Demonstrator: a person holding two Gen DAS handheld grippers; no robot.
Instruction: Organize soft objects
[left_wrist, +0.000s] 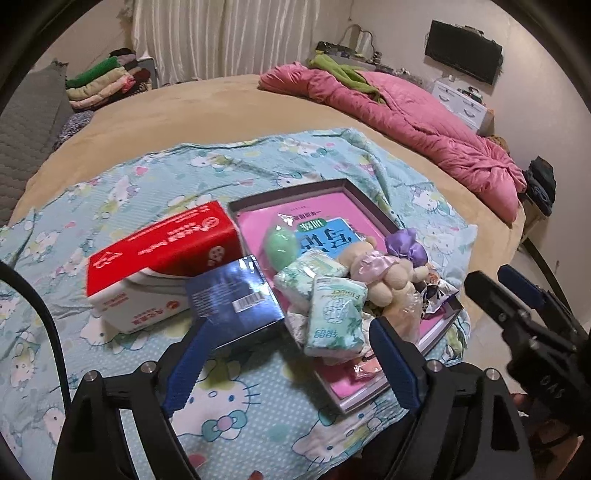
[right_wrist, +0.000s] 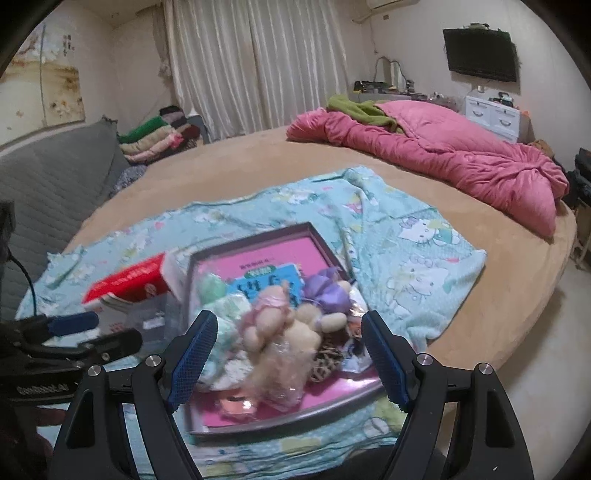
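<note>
Hovering wide open, both the left gripper and right gripper face the plush bear, light and squashy, best pinched across its belly.

Both cams ride the grippers, looking forward and down along the fingers from the near edge of the bed. Left wrist view sits close above the blue cartoon sheet, aimed slightly right onto the tray; right gripper pokes in at its right edge. Right wrist view sits a bit further right and back, tray centred between its own fingers, left gripper at its left edge. Shared: tray, red tissue box, sheet, pink quilt, curtain, wall TV
</note>
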